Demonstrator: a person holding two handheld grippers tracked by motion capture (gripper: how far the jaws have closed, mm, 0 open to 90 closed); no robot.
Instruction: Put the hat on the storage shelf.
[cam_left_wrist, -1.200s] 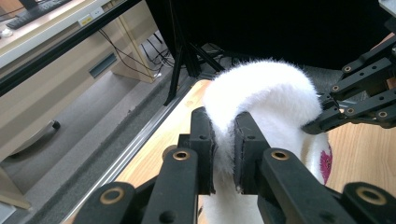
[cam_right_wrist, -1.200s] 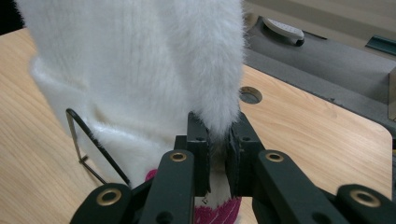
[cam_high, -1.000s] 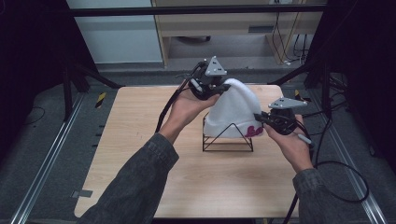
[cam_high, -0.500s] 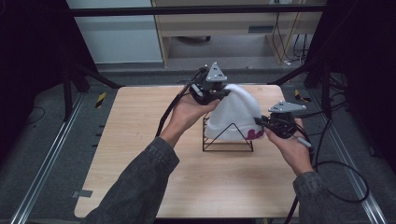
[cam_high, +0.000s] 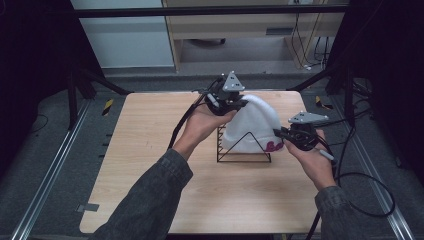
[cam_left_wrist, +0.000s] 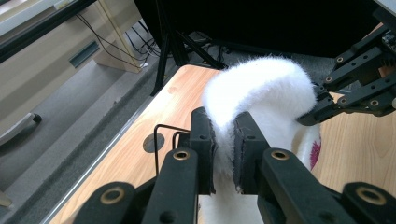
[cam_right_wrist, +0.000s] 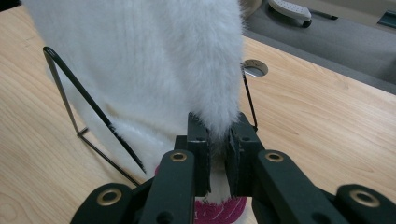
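A fluffy white knit hat (cam_high: 252, 124) with pink lettering on its cuff hangs over a black wire stand (cam_high: 243, 151) near the middle of the wooden table (cam_high: 150, 150). My left gripper (cam_high: 231, 104) is shut on the hat's upper left edge; in the left gripper view (cam_left_wrist: 223, 149) white fabric (cam_left_wrist: 261, 88) is pinched between the jaws. My right gripper (cam_high: 279, 134) is shut on the lower right cuff; in the right gripper view (cam_right_wrist: 217, 151) the fuzzy fabric (cam_right_wrist: 154, 60) and the pink cuff (cam_right_wrist: 219, 207) sit between its jaws. The stand's wire (cam_right_wrist: 79, 112) runs to the left.
A round cable hole (cam_right_wrist: 254, 68) is set in the table near the stand. Dark frame posts (cam_high: 75, 90) stand at the table's sides, with a shelf unit (cam_high: 250, 30) beyond the far edge. Cables (cam_high: 365, 185) trail from the right gripper off the table's right side.
Both grippers have shifted slightly with the hat; the left one has risen a little at the hat's top, and the right one stays at the cuff.
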